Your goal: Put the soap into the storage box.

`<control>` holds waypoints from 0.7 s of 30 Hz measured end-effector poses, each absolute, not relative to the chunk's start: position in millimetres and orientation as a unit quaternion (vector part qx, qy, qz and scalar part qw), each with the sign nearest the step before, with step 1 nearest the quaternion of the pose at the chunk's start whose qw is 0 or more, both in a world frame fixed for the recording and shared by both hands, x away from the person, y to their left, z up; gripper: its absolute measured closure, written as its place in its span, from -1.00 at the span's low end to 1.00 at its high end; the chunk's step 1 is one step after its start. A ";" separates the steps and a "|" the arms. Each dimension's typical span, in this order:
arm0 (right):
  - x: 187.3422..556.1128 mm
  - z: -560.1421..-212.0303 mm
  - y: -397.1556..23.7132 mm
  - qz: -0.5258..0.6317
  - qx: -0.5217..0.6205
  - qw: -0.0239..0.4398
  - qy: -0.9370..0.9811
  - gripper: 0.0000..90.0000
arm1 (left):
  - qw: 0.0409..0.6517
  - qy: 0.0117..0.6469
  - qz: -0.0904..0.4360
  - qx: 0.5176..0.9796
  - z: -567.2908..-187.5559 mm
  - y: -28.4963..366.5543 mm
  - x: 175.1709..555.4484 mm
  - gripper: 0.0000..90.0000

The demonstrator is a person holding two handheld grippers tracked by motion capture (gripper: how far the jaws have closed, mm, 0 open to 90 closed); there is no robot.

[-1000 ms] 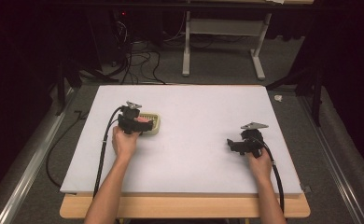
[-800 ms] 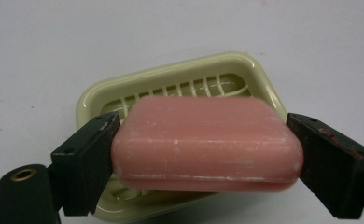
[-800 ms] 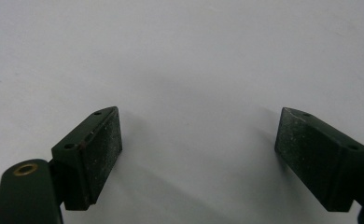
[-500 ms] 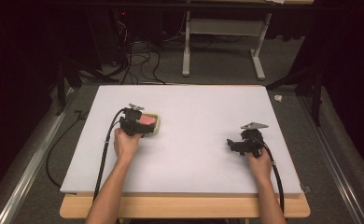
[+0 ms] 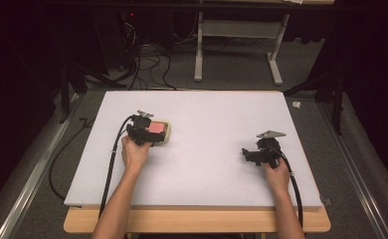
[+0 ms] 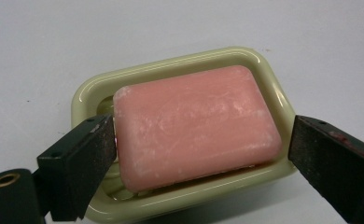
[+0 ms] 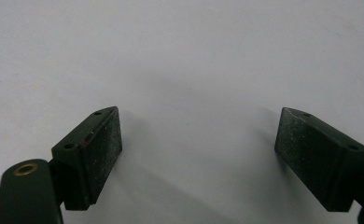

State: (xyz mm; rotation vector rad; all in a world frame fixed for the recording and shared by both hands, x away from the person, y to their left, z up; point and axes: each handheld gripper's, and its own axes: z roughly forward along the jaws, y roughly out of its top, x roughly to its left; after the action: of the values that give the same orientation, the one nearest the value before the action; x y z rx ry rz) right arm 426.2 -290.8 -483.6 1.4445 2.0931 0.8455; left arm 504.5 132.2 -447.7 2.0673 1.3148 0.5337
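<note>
My left gripper [image 6: 199,154] was spread wide around the pink soap bar [image 6: 196,126] — one jaw touching or just beside the bar's short end, the other standing off from the opposite end with a clear gap. Nothing was pinched yet. The bar lay tilted in its pale green soap dish [image 6: 264,70], which sat on the left part of the white table [image 5: 217,114].

I judged the main risk to be the squeeze itself: the bar looked smooth, with rounded corners, so uneven contact could have squirted it sideways out of the jaws. The jaws also hung low beside the dish rim — closing there might have caught the dish instead, dragging or tipping it.

My right gripper [image 7: 199,154] was likewise spread over bare table, well apart from the dish, so nothing steadied the dish if it slid.
</note>
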 end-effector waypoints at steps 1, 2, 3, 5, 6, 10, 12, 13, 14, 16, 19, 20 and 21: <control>426.2 -483.6 -290.8 0.307 0.525 0.229 0.760 -0.66 | 0.315 0.497 0.202 0.783 -446.8 132.2 503.9 -0.82; 426.2 -483.6 -290.8 0.307 0.525 0.229 0.760 -0.66 | 0.317 0.496 0.203 0.782 -445.8 132.5 503.4 -0.83; 426.2 -483.6 -290.8 0.307 0.525 0.229 0.760 -0.66 | 0.322 0.495 0.202 0.781 -443.6 133.0 502.2 -0.83; 426.2 -483.6 -290.8 0.307 0.525 0.229 0.760 -0.66 | 0.324 0.494 0.203 0.781 -442.1 133.3 501.3 -0.83; 426.2 -483.6 -290.8 0.307 0.525 0.229 0.760 -0.66 | 0.328 0.493 0.204 0.780 -440.4 133.6 500.0 -0.83; 426.1 -483.6 -290.7 0.307 0.525 0.229 0.760 -0.66 | 0.340 0.488 0.204 0.778 -434.0 135.5 495.8 -0.82; 426.1 -483.6 -290.7 0.307 0.525 0.229 0.760 -0.66 | 0.351 0.484 0.206 0.775 -428.7 137.1 491.2 -0.81; 426.1 -483.6 -290.7 0.307 0.525 0.229 0.760 -0.66 | 0.351 0.484 0.206 0.775 -428.7 137.1 491.2 -0.81; 426.1 -483.6 -290.8 0.307 0.525 0.229 0.760 -0.66 | 0.353 0.483 0.204 0.775 -427.5 137.3 489.9 -0.81; 426.1 -483.6 -290.7 0.307 0.525 0.229 0.760 -0.66 | 0.359 0.478 0.206 0.775 -422.6 138.2 485.2 -0.80; 426.1 -483.6 -290.7 0.307 0.525 0.229 0.760 -0.65 | 0.364 0.475 0.206 0.774 -419.6 139.0 482.6 -0.80; 426.1 -483.6 -290.7 0.307 0.525 0.229 0.760 -0.66 | 0.367 0.474 0.206 0.773 -417.6 139.5 480.6 -0.79; 426.1 -483.6 -290.7 0.307 0.525 0.229 0.760 -0.65 | 0.368 0.472 0.207 0.773 -416.2 139.8 479.1 -0.79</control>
State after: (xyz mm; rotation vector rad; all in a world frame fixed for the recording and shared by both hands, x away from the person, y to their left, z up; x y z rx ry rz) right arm 426.1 -290.7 -483.6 1.4444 2.0931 0.8458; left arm 479.1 139.8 -416.2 1.9859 1.2133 0.5324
